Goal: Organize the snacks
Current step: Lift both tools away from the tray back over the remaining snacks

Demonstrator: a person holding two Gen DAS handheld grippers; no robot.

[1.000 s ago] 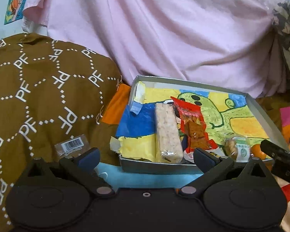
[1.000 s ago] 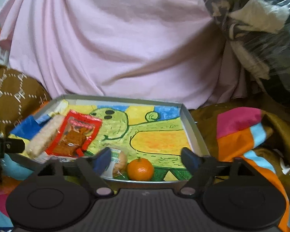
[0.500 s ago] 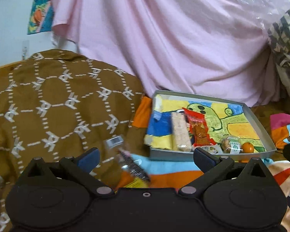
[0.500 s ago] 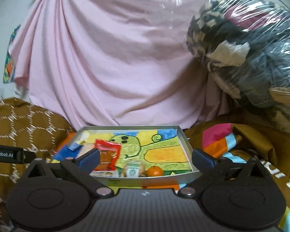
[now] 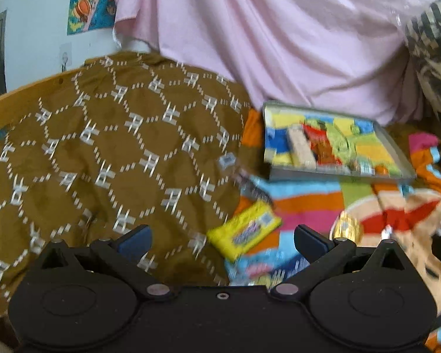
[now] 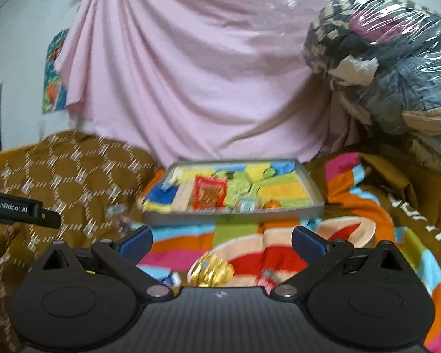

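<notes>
Nearby, both grippers are held spread and empty over loose snacks.

Between the wide jaws of the left gripper [image 5: 222, 239] a yellow packet [image 5: 244, 231] is seen lying on the striped blanket [image 5: 305, 197]; a gold wrapper [image 6: 211, 270] is seen between the wide jaws of the right gripper [image 6: 222, 241], untouched. Farther off, a tray [image 6: 235, 214] is set on the blanket, holding a red packet [image 6: 210, 195], a pale bar [image 5: 301, 148] and an orange [image 6: 272, 204]. A pink sheet [image 6: 205, 73] is hung behind.

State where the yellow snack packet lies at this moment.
In the left wrist view, the yellow snack packet lies low and central on the striped blanket, beside the brown quilt and nearer the camera than the tray.
</notes>
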